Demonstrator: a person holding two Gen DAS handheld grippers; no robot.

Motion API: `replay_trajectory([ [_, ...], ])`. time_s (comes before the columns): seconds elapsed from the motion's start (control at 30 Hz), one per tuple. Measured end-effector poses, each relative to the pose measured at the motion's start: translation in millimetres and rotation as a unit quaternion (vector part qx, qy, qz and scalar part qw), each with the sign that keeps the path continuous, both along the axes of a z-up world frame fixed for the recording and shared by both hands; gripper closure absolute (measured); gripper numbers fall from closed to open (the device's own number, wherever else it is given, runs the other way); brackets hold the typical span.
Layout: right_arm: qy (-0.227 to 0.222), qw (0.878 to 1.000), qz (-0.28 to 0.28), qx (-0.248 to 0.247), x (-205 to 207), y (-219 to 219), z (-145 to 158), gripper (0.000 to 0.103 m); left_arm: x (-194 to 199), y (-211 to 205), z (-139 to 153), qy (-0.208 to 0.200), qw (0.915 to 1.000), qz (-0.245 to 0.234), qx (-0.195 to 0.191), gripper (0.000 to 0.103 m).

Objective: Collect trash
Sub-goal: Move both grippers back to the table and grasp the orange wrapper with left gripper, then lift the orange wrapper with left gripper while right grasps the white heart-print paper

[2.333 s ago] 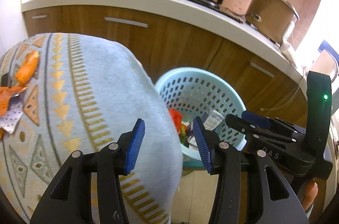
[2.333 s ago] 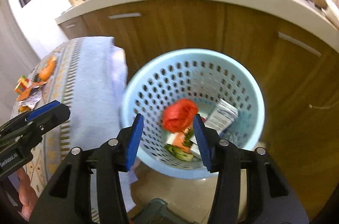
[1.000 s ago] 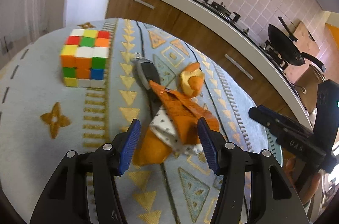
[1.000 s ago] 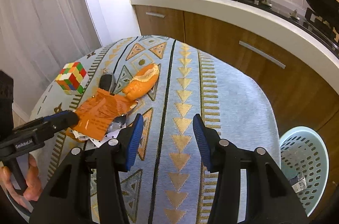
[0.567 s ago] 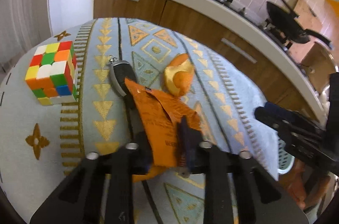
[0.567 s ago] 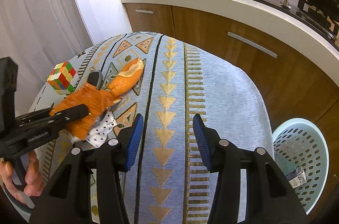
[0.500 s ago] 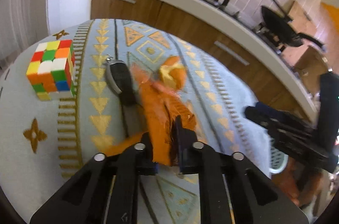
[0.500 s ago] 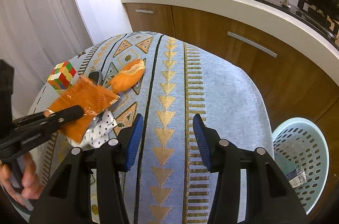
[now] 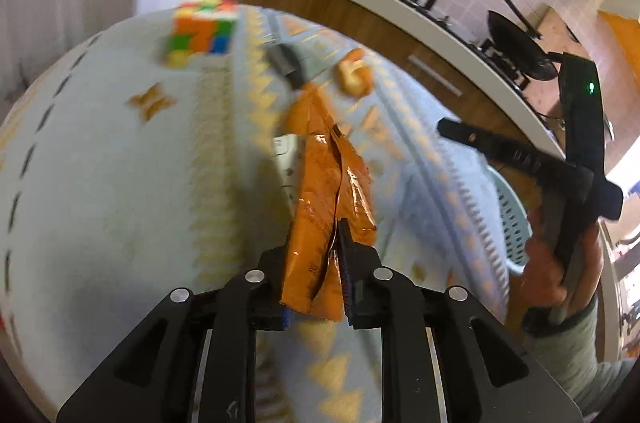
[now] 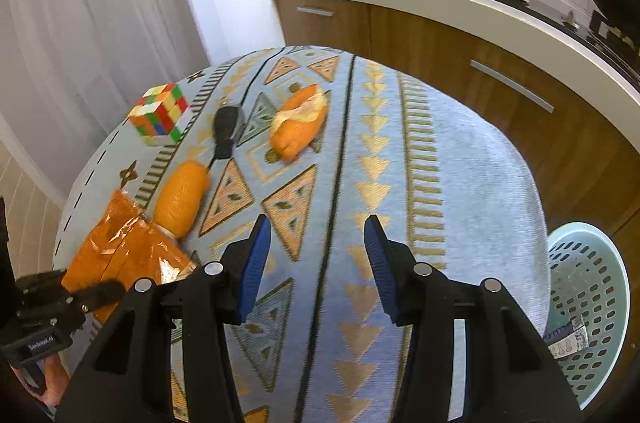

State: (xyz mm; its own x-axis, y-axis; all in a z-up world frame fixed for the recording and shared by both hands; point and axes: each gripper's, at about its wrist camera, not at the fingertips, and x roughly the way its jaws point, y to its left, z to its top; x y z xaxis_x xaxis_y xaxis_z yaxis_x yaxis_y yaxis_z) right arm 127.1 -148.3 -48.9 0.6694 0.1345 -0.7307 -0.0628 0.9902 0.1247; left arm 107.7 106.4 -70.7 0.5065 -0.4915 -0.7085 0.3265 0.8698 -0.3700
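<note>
— How far along are we?

— Our left gripper (image 9: 312, 263) is clamped on the crinkled orange foil wrapper (image 9: 326, 183), mid-frame; the right gripper (image 10: 316, 259) gapes empty. Two orange peels (image 10: 298, 127) remain; the pale-blue perforated plastic basket (image 10: 588, 287), lower right, holds some trash.

— Any writing?

— Nothing legible.

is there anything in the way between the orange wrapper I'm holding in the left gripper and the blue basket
Nothing visible blocks it. The left gripper is shut on the orange wrapper; the blue basket sits open-topped beyond the table's far edge. The open right gripper hovers near that side, so pass clear of it.
</note>
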Motion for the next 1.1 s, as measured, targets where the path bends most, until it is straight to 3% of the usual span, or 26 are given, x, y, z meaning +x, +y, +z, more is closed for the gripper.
replay_trajectory([
  [0.1, 0.0, 1.0, 0.01, -0.003, -4.2, 12.9, -2.5, 0.058, -10.8, 25.4, -6.0, 0.002, 0.9994, 0.034, 0.0, 0.084],
  [0.17, 0.001, 1.0, 0.016, -0.005, -6.2, 20.6, -3.8, 0.058, -14.6, 40.0, -10.7, 0.008, 0.9983, 0.058, 0.003, 0.071],
  [0.23, 0.002, 1.0, 0.024, -0.007, -8.5, 28.0, -4.3, 0.058, -16.6, 49.0, -10.6, 0.006, 0.9977, 0.068, 0.0, 0.069],
  [0.3, 0.002, 0.999, 0.031, -0.012, -11.7, 34.8, -3.5, 0.058, -17.4, 52.3, -6.3, 0.002, 0.9974, 0.071, 0.012, 0.054],
  [0.33, 0.0, 0.999, 0.035, -0.015, -14.0, 38.6, -2.7, 0.058, -18.4, 51.8, -3.5, -0.006, 0.9964, 0.079, 0.03, 0.038],
  [0.37, -0.001, 0.999, 0.037, -0.016, -15.3, 40.5, -2.1, 0.058, -18.4, 51.6, -1.5, -0.013, 0.9956, 0.084, 0.041, 0.032],
  [0.53, -0.002, 0.999, 0.043, -0.018, -19.4, 45.6, 0.3, 0.058, -14.2, 44.8, 4.9, -0.02, 0.9937, 0.085, 0.07, 0.033],
  [0.77, 0.002, 0.999, 0.046, -0.019, -22.0, 47.7, -1.0, 0.058, -17.0, 15.1, 5.6, -0.018, 0.9941, 0.052, 0.094, 0.029],
  [0.93, 0.001, 0.998, 0.05, -0.024, -25.7, 49.5, -2.2, 0.058, -18.2, 21.8, 7.9, 0.0, 0.9979, 0.05, 0.041, 0.027],
  [1.1, 0.004, 0.999, 0.051, -0.018, -24.5, 48.3, -4.1, 0.058, -30.4, 23.5, 17.4, -0.015, 0.998, 0.054, 0.028, 0.023],
])
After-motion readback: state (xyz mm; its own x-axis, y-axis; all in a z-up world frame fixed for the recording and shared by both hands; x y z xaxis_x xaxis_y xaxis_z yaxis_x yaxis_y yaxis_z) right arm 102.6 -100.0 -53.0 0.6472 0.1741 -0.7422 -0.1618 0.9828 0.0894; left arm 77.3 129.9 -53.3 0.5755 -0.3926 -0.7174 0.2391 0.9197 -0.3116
